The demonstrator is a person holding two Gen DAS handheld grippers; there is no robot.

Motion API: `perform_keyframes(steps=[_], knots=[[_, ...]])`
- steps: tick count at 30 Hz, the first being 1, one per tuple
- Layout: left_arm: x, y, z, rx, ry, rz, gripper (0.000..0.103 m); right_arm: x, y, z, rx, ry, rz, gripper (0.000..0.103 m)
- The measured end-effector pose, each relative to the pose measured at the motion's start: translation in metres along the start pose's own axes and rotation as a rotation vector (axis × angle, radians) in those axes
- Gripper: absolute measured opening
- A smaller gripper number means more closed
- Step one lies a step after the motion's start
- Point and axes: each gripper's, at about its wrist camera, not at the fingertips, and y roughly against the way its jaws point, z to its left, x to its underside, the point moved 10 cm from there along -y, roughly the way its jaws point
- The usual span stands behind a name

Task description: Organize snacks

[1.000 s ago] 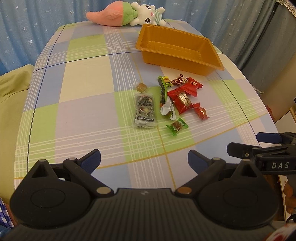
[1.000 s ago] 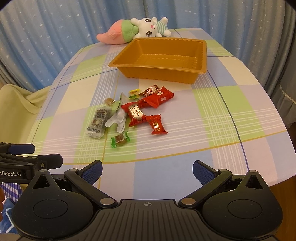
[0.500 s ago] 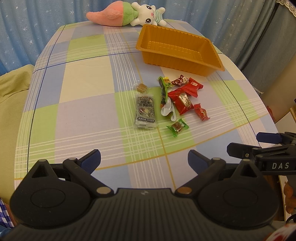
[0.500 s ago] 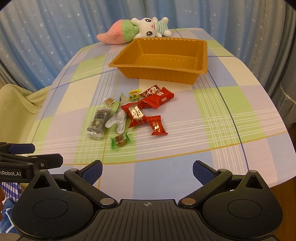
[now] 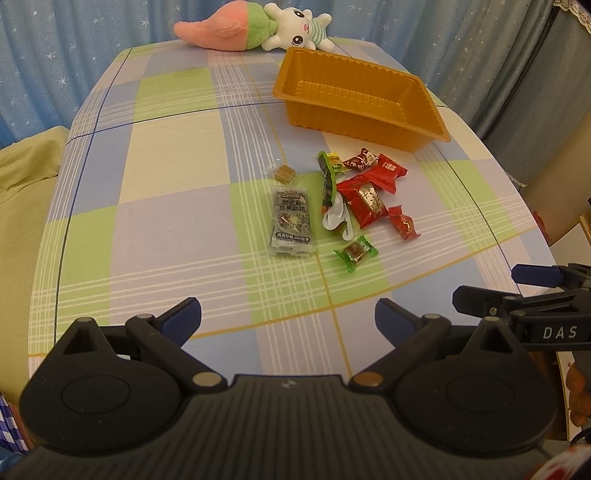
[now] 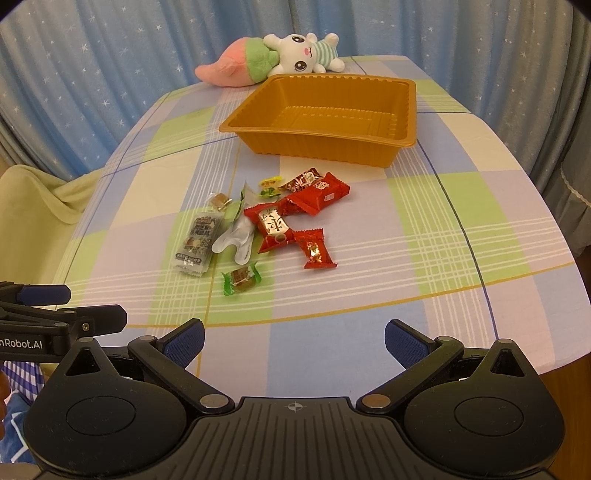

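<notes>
Several wrapped snacks lie in a loose pile mid-table: a grey packet (image 5: 291, 221) (image 6: 197, 240), red packets (image 5: 367, 201) (image 6: 273, 225), a green-wrapped candy (image 5: 356, 253) (image 6: 242, 277), a small red candy (image 5: 404, 223) (image 6: 314, 248). An empty orange tray (image 5: 291, 107) (image 6: 321, 147) stands behind them. My left gripper (image 5: 288, 314) is open and empty over the near table edge. My right gripper (image 6: 293, 338) is open and empty, also near the front edge. Each gripper shows at the side of the other's view.
A plush rabbit with a carrot (image 5: 258, 26) (image 6: 273, 59) lies at the table's far edge. Blue starred curtains hang behind. A checked cloth covers the table (image 5: 166, 155). A yellow-green cushion (image 5: 22, 173) is at the left.
Both grippers have crept slightly forward; the snacks and tray have not moved.
</notes>
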Motion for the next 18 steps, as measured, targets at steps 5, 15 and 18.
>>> perform_keyframes(steps=[5,15,18], knots=[[-0.0003,-0.0002,0.0016,0.000,0.000,0.001,0.100,0.0003,-0.0020,0.0004,-0.005,0.004,0.005,0.103],[-0.0018,-0.0044,0.0065,0.002,0.012,0.011,0.100,-0.0008,-0.0052,-0.0042,-0.011,0.000,0.019,0.103],[-0.0042,-0.0062,0.0036,-0.001,0.019,0.013,0.100,-0.0011,-0.0063,-0.0065,-0.012,0.001,0.022,0.103]])
